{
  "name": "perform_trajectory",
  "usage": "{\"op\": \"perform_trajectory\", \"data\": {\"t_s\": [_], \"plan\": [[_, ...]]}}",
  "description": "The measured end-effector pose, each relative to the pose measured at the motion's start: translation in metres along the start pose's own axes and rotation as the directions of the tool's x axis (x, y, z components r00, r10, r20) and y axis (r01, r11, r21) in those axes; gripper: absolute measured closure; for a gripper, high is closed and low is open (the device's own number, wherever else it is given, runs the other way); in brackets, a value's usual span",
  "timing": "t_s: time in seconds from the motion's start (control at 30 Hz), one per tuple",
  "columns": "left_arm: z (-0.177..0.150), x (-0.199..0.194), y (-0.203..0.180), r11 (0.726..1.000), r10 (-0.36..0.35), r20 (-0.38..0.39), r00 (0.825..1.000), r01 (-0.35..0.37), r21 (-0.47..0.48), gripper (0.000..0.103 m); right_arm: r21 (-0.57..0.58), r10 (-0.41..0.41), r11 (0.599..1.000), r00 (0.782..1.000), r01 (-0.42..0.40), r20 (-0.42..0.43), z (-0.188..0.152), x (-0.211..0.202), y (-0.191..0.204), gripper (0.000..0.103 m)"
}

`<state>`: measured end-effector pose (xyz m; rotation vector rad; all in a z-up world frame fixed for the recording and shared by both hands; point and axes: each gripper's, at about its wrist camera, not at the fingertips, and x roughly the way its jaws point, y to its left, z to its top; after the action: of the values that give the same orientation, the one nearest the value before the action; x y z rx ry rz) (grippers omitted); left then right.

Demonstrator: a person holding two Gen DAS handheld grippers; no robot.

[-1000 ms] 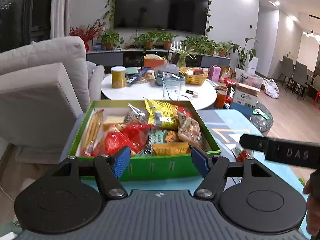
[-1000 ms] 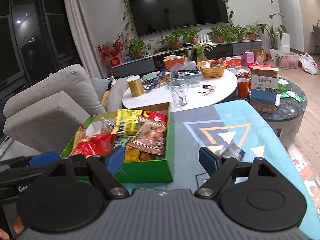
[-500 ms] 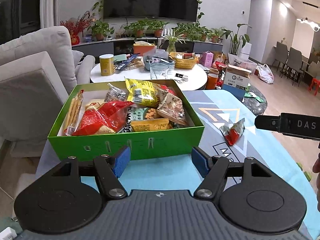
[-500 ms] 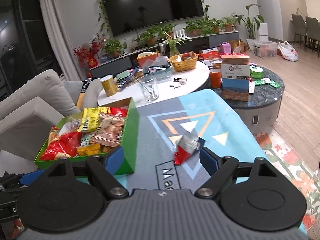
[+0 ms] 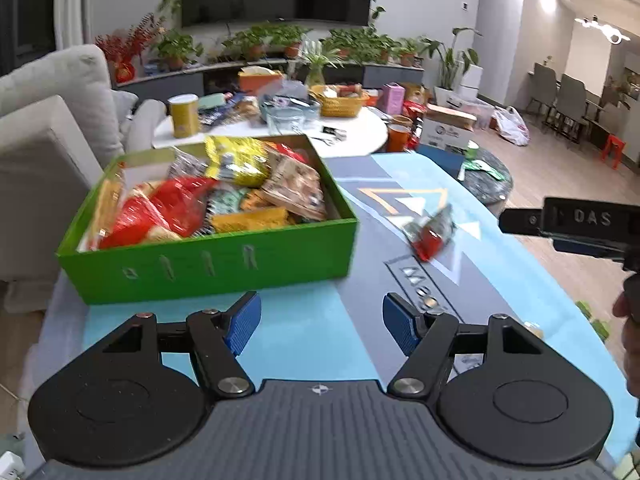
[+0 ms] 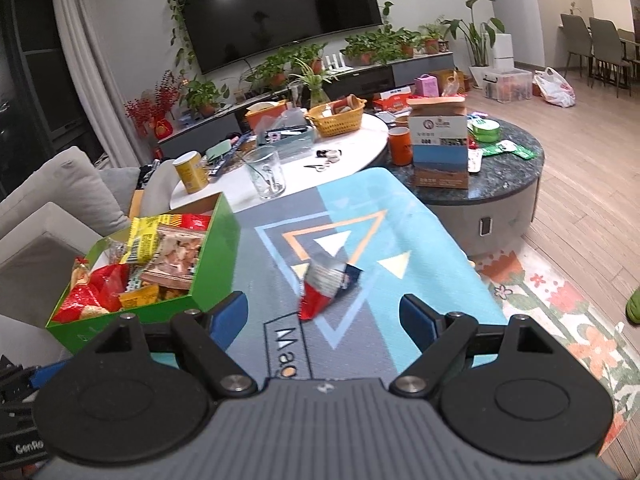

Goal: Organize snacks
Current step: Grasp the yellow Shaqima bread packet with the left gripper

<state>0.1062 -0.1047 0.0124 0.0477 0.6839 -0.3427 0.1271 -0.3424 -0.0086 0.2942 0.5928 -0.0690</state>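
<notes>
A: Two grippers over one mat, flat fabric, blue and grey blocks with orange and white triangles, filling centre frame in both views. Room behind?

B: Living room. Big dark TV upper centre, glossy, with vines around it. Row of potted plants on the low console beneath. Pale upholstered sofa at left edge. Round white table mid-frame, cluttered: clear glass jug, woven yellow basket, yellow canister. Dark speckled stone table at right carries a cardboard carton.

A: Task items?

B: Green box, rigid card, rectangular, left of centre in the left wrist view, piled with crinkly plastic snack bags (red, yellow, clear). One loose snack packet, red and silver foil, crumpled, lies on the mat right of the box, apart from it.

A: Gripper state?

B: Left gripper: ribbed blue pads apart, only bare mat between them, low centre of frame. Right gripper: pads also apart, packet just beyond them in the gap line, not touched. Right tool's black body also shows at the right edge of the left view (a hand on it).
</notes>
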Motion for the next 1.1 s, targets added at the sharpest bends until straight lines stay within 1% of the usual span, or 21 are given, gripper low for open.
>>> {"op": "perform_trajectory", "data": {"t_s": [0.17,0.27,0.37,0.47,0.53,0.67,0.77,0.83,0.9,0.93,0.97,1.0,1.07,1.1], "plan": [[-0.008,-0.002,-0.020,0.997,-0.077,-0.030,0.997,0.078,0.026,0.038,0.028,-0.019,0.999,1.000,0.019,-0.001,0.002,-0.002,-0.015,0.055],[-0.011,-0.005,-0.037,0.989,-0.137,-0.044,0.990,0.139,0.054,0.038,0.037,-0.032,0.999,0.999,0.032,0.001,0.004,-0.004,-0.022,0.055],[-0.016,-0.007,-0.058,0.974,-0.201,-0.062,0.978,0.206,0.095,0.038,0.036,-0.041,0.998,0.999,0.041,-0.002,0.005,-0.005,-0.028,0.054],[-0.021,-0.003,-0.082,0.952,-0.261,-0.091,0.961,0.271,0.140,0.038,0.034,-0.041,0.999,0.999,0.042,-0.013,0.007,-0.003,-0.031,0.054],[-0.025,0.003,-0.096,0.943,-0.274,-0.108,0.956,0.289,0.167,0.038,0.032,-0.039,0.999,0.999,0.039,-0.025,0.009,0.000,-0.032,0.054],[-0.032,0.025,-0.116,0.936,-0.271,-0.157,0.950,0.298,0.186,0.038,0.015,-0.040,0.999,0.999,0.041,-0.032,0.012,0.002,-0.031,0.054],[-0.035,0.043,-0.120,0.942,-0.274,-0.188,0.943,0.302,0.146,0.039,0.012,-0.041,0.999,0.999,0.041,-0.034,0.013,0.004,-0.033,0.054],[-0.037,0.050,-0.120,0.945,-0.269,-0.197,0.943,0.298,0.138,0.049,0.017,-0.041,0.999,0.998,0.042,-0.038,0.013,0.005,-0.035,0.054],[-0.039,0.054,-0.118,0.939,-0.282,-0.210,0.936,0.314,0.139,0.062,0.023,-0.045,0.999,0.998,0.046,-0.045,0.012,0.008,-0.036,0.054],[-0.039,0.053,-0.115,0.938,-0.289,-0.211,0.934,0.320,0.134,0.062,0.024,-0.045,0.999,0.998,0.046,-0.048,0.012,0.009,-0.037,0.054],[-0.039,0.052,-0.113,0.941,-0.276,-0.210,0.938,0.308,0.138,0.063,0.024,-0.043,0.999,0.998,0.044,-0.050,0.011,0.011,-0.038,0.054],[-0.038,0.048,-0.109,0.948,-0.250,-0.202,0.947,0.282,0.148,0.063,0.023,-0.041,0.999,0.998,0.042,-0.052,0.011,0.013,-0.038,0.054],[-0.039,0.041,-0.097,0.962,-0.185,-0.162,0.969,0.212,0.170,0.063,0.020,-0.034,0.999,0.998,0.035,-0.057,0.011,0.018,-0.037,0.054],[-0.038,0.037,-0.089,0.968,-0.163,-0.145,0.976,0.186,0.170,0.063,0.019,-0.027,0.999,0.998,0.028,-0.059,0.010,0.021,-0.036,0.054]]}}
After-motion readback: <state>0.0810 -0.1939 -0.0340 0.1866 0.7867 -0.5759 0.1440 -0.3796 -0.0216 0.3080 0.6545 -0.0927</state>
